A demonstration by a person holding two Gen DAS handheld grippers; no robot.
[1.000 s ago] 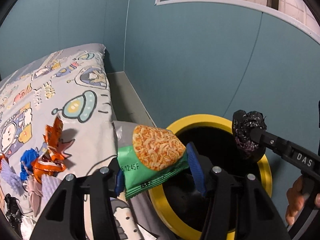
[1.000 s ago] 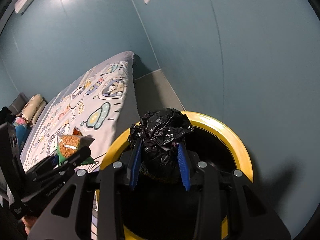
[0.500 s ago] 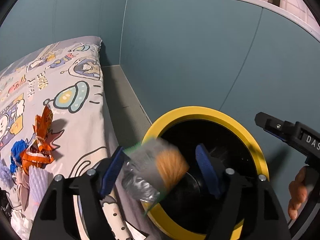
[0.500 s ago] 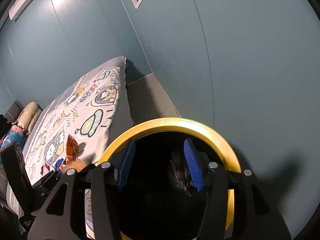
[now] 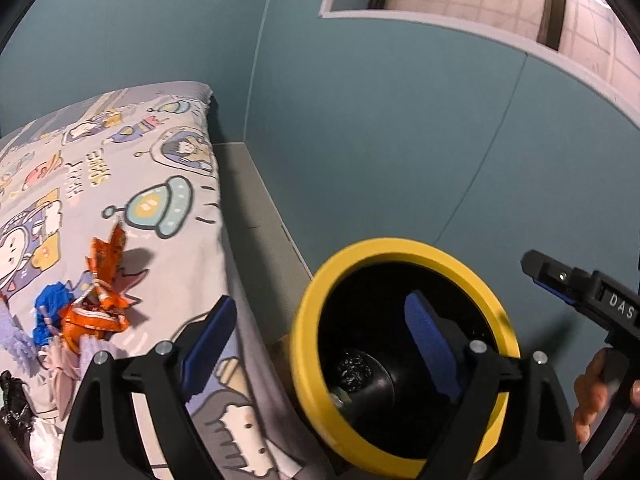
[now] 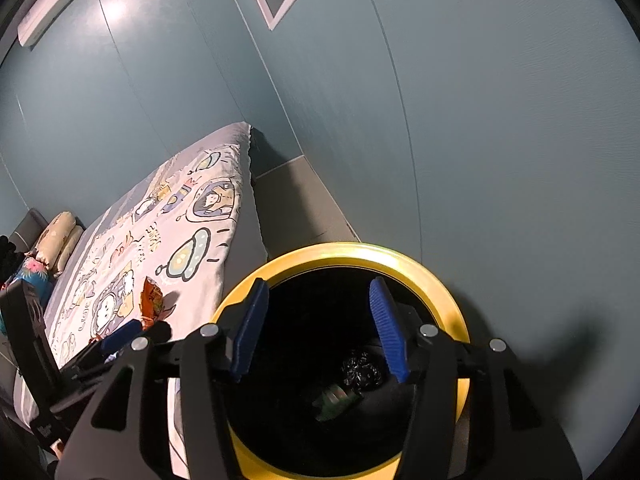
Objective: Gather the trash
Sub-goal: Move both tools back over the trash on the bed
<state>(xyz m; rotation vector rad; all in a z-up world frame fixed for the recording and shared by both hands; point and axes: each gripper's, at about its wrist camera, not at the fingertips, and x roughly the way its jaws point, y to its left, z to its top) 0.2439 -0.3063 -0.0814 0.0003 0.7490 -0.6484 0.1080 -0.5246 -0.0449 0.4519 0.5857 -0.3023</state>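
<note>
Teal walls all round, with a grey floor strip beside a bed point(image 5: 168, 168) under a cartoon space cover.

Left tongs point(image 5: 318, 298): spread wide, jaws only just been opening, nothing between the blue pads. Poised over the near rim of the yellow-rimmed bin point(image 5: 400, 248). Right tongs point(image 6: 318, 282): parted about halfway, also just been opening, empty as well, hanging above the bin's mouth.

Down in the black well: a crumpled black bag point(image 5: 356, 368) and, just beside it, a green snack packet point(image 6: 332, 398), only part of it lit.

Further out, to the left, on the bed cover: an orange wrapper point(image 5: 100, 280), twisted at the waist, flared and torn at the far end, long axis running away from the camera. Touching it, a blue scrap point(image 5: 48, 300) and pale purple and pink bits, with more black and white litter at the lower left edge, too blurred to name.

Judged next: the orange wrapper, well apart from both tongs, off to the left of the bin. Nearer the left hand. Probably best pinched across the narrow waist, square to the long axis.
</note>
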